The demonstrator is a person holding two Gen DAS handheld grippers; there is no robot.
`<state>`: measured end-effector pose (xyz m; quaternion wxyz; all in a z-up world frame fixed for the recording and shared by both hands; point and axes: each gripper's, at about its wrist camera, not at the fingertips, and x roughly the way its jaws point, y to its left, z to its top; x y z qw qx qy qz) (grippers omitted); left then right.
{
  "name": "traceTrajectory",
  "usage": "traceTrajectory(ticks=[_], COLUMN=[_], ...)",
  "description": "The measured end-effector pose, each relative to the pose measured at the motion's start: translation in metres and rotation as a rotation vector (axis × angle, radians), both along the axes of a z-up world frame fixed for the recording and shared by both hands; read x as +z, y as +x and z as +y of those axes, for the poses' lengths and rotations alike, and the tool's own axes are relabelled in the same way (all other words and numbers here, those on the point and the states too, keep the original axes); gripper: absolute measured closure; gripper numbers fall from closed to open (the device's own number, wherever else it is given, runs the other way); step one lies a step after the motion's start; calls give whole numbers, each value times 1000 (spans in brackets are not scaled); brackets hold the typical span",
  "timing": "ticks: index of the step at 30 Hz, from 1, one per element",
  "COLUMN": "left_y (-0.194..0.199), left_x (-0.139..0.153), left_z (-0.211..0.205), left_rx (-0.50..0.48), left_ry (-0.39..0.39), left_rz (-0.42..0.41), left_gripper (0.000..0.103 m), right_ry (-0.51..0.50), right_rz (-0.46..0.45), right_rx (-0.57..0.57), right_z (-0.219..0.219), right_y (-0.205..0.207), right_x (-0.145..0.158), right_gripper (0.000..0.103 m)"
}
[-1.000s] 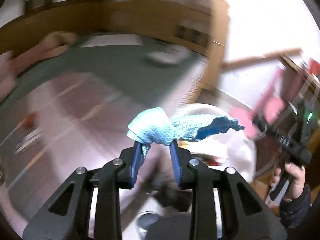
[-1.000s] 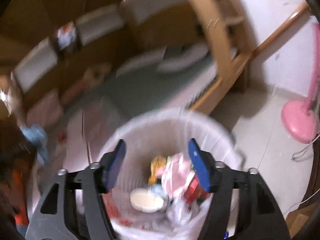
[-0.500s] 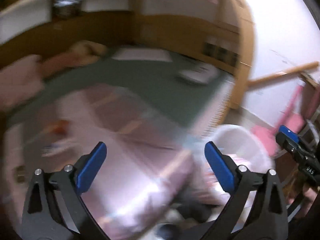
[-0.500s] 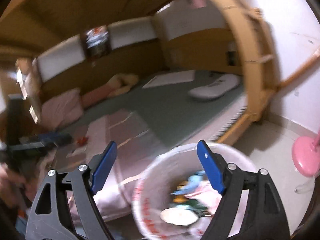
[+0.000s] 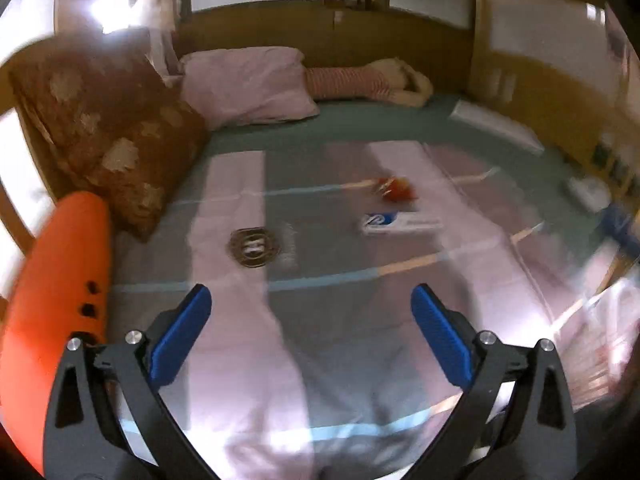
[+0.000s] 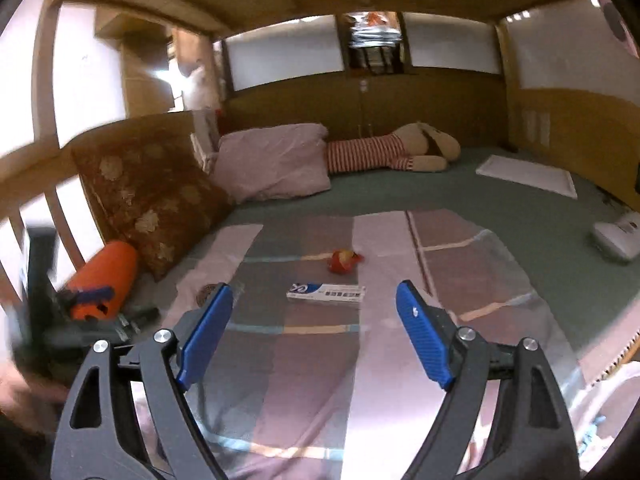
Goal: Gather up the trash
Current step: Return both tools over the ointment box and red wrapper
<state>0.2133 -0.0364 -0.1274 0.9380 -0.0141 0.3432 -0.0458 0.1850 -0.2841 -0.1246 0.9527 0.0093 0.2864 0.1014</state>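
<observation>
Trash lies on the bed's pink striped sheet (image 5: 248,360). A white and blue flat box (image 5: 394,223) (image 6: 326,291), a red crumpled wrapper (image 5: 396,190) (image 6: 342,261) and a round brown wrapper (image 5: 254,244) (image 6: 208,294) lie ahead of both grippers. My left gripper (image 5: 310,340) is open and empty, over the sheet short of the round wrapper. My right gripper (image 6: 314,338) is open and empty, just short of the box. The white trash bin's rim (image 6: 616,396) shows at the right wrist view's lower right edge.
A brown patterned cushion (image 5: 108,132) and pink pillow (image 5: 248,84) lie at the bed's left and back. A striped plush toy (image 6: 392,152) lies at the back. An orange cylinder (image 5: 60,308) (image 6: 106,280) is at left. A white pad (image 6: 528,176) and white device (image 6: 618,238) lie right.
The left gripper opened and let go of the blue cloth over the bin. Both grippers swung left, away from the bin, and now face the bed.
</observation>
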Motion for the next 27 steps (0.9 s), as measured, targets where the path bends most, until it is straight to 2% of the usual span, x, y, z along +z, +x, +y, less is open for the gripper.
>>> traceTrajectory(ticks=[3,6,11,20,24,26,27], left_y=[-4,-5,-7,-8,-9,-9,-9], left_x=[3,5,3,-1,-1,1,1], left_z=[7,8,4,2,3,4,5], left_rx=[0,-20,-49,-52,-57,-60,-60], left_ry=[-51,-53,-44,-41,-40,-36,-32], left_rz=[-14,-10,4,18,18,13,11], left_gripper=[3,3,3,3,3,3,3], right_ry=[53,16,55,58,154,164,150], right_rz=[-10,10,42,71,159,183,202], right_rx=[21,10,6,15,48,63,60], right_z=[-2,-1,5,7,1,2,5], right_y=[-3,-4,9,17,64,101,132], right_x=[3,-1,-5,-10,-9,-8,-12], right_gripper=[21,21,21,21,21,21,21])
